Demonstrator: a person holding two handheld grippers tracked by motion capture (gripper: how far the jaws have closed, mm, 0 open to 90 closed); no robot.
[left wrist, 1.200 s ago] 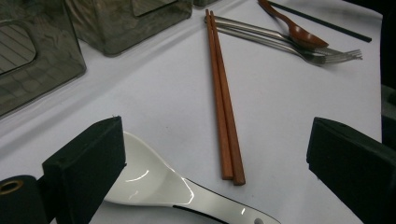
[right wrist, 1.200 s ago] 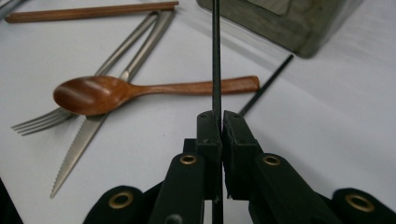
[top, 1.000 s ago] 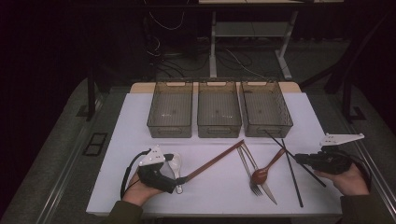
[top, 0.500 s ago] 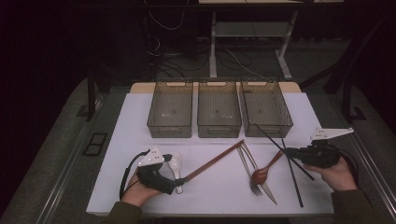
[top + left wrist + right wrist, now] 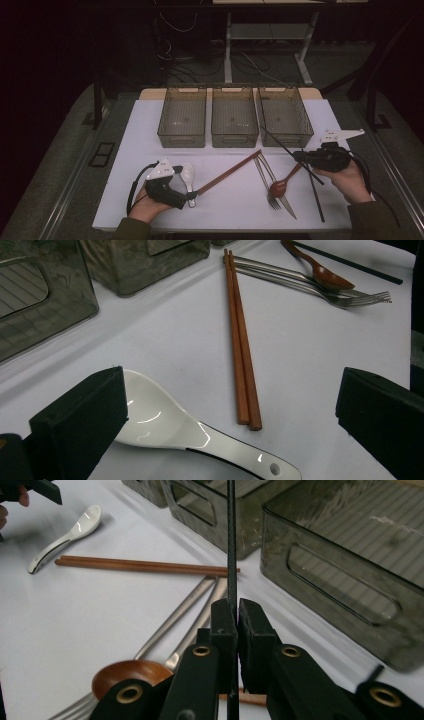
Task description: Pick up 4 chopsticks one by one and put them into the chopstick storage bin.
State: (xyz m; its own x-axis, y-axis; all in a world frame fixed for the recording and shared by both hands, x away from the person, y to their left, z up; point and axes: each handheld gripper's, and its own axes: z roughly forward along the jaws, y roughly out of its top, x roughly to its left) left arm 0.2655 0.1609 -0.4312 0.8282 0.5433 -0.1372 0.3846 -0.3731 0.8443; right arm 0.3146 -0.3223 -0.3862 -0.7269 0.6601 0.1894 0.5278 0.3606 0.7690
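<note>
The right gripper (image 5: 300, 156) was seen with its jaws pressed together on one black chopstick (image 5: 280, 142), pinched near its lower end and lifted off the bench (image 5: 140, 145). In the high view the stick's long axis ran diagonally, its free tip pointed up and away toward the right bin (image 5: 284, 117) and reached over that bin's near wall. In the right gripper view the stick (image 5: 231, 540) stood straight up out of the closed jaws. A second black chopstick (image 5: 316, 192) was left flat on the bench just beside the right hand (image 5: 345, 182), laid roughly near-to-far. The left gripper (image 5: 192, 200) was held with jaws spread wide, nothing pinched, a white ceramic spoon (image 5: 175, 427) lying on the bench between them. The brown chopstick pair (image 5: 241, 340) was laid side by side, pointed away from the left gripper toward a metal fork (image 5: 320, 290) and a brown wooden spoon (image 5: 320, 272).
</note>
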